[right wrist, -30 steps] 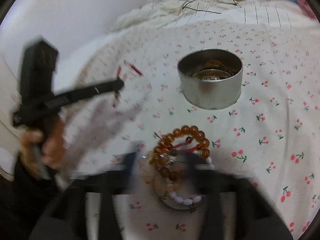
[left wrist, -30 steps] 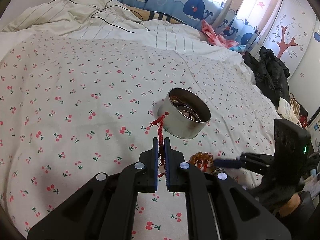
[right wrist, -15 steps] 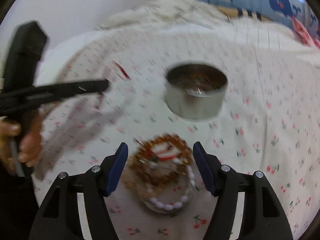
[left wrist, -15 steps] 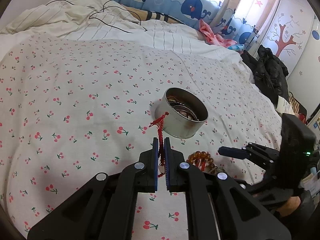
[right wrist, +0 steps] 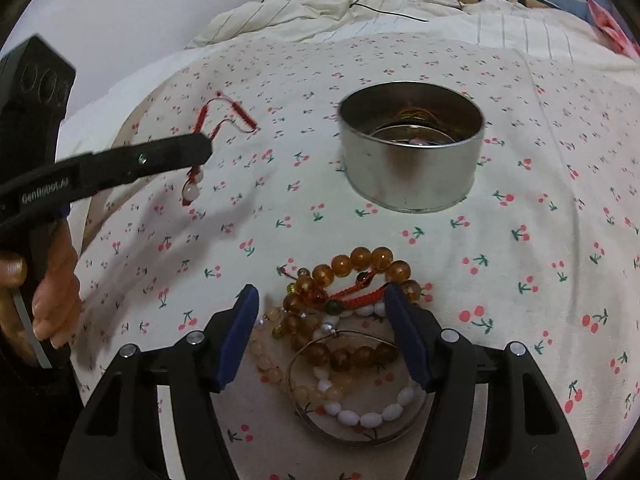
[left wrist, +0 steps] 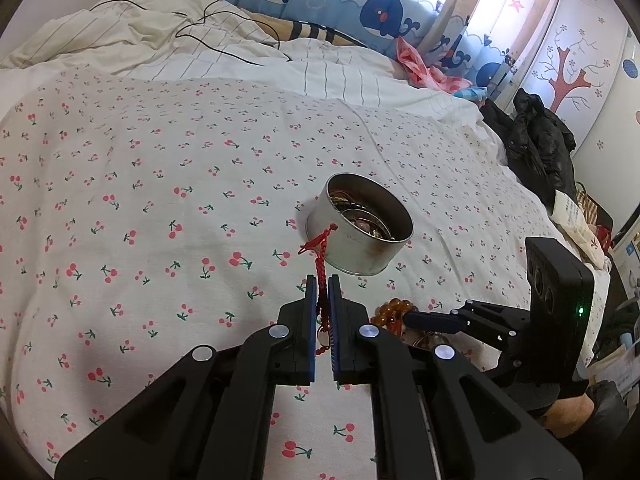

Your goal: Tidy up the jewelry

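Observation:
My left gripper [left wrist: 323, 282] is shut on a red cord bracelet [left wrist: 320, 250]. The cord sticks up past its tips, and pale beads [right wrist: 190, 191] hang below the fingers. A round metal tin [left wrist: 360, 258] with jewelry inside stands on the bed just beyond it. My right gripper [right wrist: 322, 292] is open. Its blue pads straddle a pile of bracelets on the sheet: amber beads [right wrist: 360, 258], a red cord [right wrist: 362, 299], white beads [right wrist: 372, 416] and a thin metal bangle [right wrist: 348, 437]. The pads do not press on the pile. The tin [right wrist: 408, 178] lies ahead of it.
A cherry-print sheet [left wrist: 120, 200] covers the bed. A crumpled striped quilt [left wrist: 160, 40] with a black cable lies at the far side, under a whale curtain. Dark clothes [left wrist: 536, 140] are heaped off the bed's right edge. A hand [right wrist: 56, 292] grips the left tool's handle.
The right gripper has swung and settled over the bracelet pile, so its tips now flank the amber beads. The left gripper has kept still with the red cord in it.

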{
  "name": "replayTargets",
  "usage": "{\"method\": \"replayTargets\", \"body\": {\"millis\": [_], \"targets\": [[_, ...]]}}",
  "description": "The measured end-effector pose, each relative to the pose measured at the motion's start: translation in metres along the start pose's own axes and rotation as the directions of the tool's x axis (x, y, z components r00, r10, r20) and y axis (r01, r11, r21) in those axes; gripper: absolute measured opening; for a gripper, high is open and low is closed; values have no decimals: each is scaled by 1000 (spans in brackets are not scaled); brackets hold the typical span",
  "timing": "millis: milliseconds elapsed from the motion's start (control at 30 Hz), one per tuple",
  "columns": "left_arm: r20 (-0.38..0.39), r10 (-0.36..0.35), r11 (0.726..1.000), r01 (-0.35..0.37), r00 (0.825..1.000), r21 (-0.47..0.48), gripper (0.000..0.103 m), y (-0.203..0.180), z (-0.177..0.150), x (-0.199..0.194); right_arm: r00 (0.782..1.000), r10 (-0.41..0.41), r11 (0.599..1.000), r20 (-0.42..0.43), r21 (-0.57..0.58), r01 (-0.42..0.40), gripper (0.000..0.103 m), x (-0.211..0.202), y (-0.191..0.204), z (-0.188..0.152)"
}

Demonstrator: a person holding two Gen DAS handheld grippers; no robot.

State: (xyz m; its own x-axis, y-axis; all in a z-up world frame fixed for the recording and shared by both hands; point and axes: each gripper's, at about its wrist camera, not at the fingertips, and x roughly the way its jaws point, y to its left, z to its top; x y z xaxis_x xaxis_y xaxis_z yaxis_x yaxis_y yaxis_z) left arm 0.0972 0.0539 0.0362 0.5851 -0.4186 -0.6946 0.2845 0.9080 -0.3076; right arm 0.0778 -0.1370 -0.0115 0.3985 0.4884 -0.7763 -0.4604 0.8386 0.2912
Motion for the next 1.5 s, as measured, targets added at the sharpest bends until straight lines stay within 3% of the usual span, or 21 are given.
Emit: {"method": "replayTargets", "body": {"millis": [133,267,400,600,667,700,733,767,900,1000,1167,1500], "targets": [[0,2,1000,-2,1000,2,5,0,0,0,1000,21,1000,-1,-18,-21,26,0,4,0],[1,1,1000,-1,1000,-1,5,1,0,0,1000,15,998,10,-54,-15,9,-4,12,-1],[3,1,1000,-1,1000,-3,5,0,0,0,1000,10,999,30,-54,-8,4,-12,12,-1],[10,0,1000,1,1000,-11,5,2,0,-2,998,-17,1000,68,-9,17,4,-26,1,1],[8,0,1000,0,1000,-10,5,2,0,-2,1000,19,999,18,40,-19,8,-16,-7,1],[6,0,1000,0,1000,-9,5,2,0,-1,1000,22,998,4,51,-22,15,-12,-9,1],[6,-1,1000,1,1000,-8,5,2,0,-2,1000,12,999,-8,52,-11,49,-8,-8,-1],[7,-1,1000,1,1000,-8,5,2,0,-3,1000,6,999,-5,32,-6,60,-5,-4,-1],[4,-2,1000,2,1000,-8,5,1,0,-4,996,-84,997,5,2,84,60,3,1,3],[5,-4,1000,4,1000,-6,5,0,0,-5,996,-94,996,-7,0,94,59,8,-1,2],[3,-3,1000,3,1000,-9,5,-1,1,-6,998,-60,997,-9,-41,59,23,8,5,2],[6,-5,1000,5,1000,-11,5,-1,1,-6,998,-45,997,32,-57,47,20,-13,12,0]]}}
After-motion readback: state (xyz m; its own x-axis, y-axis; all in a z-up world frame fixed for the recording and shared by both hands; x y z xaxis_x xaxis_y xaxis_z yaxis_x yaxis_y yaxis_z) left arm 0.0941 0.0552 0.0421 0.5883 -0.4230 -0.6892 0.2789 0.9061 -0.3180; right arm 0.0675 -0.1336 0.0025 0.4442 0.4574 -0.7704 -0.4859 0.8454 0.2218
